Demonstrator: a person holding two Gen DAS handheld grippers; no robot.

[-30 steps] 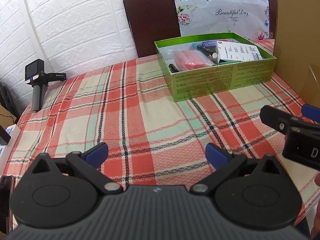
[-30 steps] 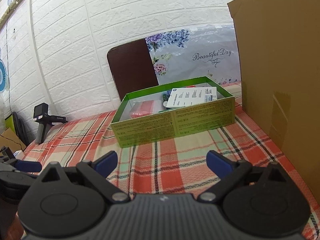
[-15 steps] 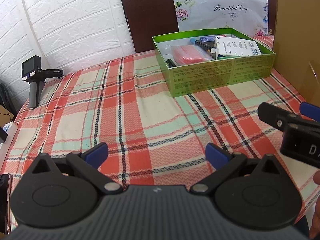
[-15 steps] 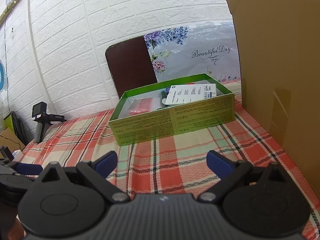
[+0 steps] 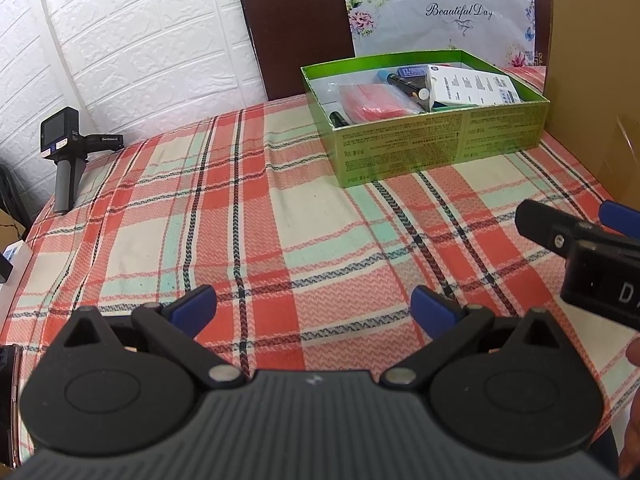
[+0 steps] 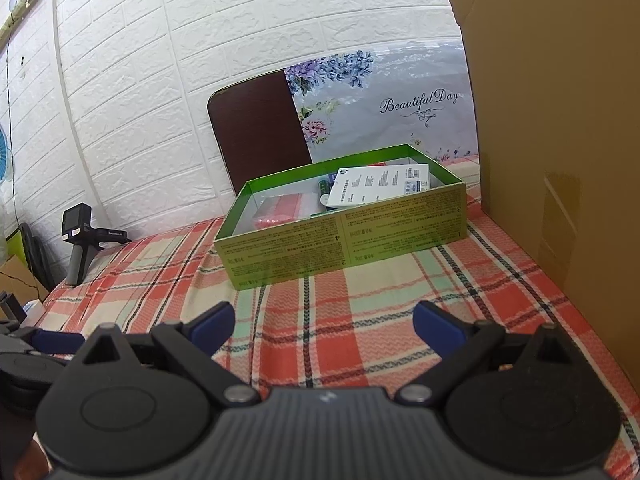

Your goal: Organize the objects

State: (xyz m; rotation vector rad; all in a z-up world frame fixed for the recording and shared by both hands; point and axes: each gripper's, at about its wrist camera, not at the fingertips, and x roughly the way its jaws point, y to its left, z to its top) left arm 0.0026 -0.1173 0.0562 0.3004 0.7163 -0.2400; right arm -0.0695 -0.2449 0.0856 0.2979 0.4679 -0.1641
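Peeking from the green box (image 6: 344, 240): half-hidden red pouch (image 6: 280, 210) (contents unclear).

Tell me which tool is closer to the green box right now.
Right, though only slightly. The right tool faces the green box almost straight on; the left tool sits back and to the box's left. Both are open and empty.

Left matte-black plastic two-finger gripper (image 5: 314, 312): ribbed grey housing, two round black discs, triangular cut-outs, silver pivot screws, blue fingertip pads (image 5: 194, 309). Right matching black gripper (image 6: 324, 324): identical; at the left view's 3 o'clock, its body bore white lettering "D".
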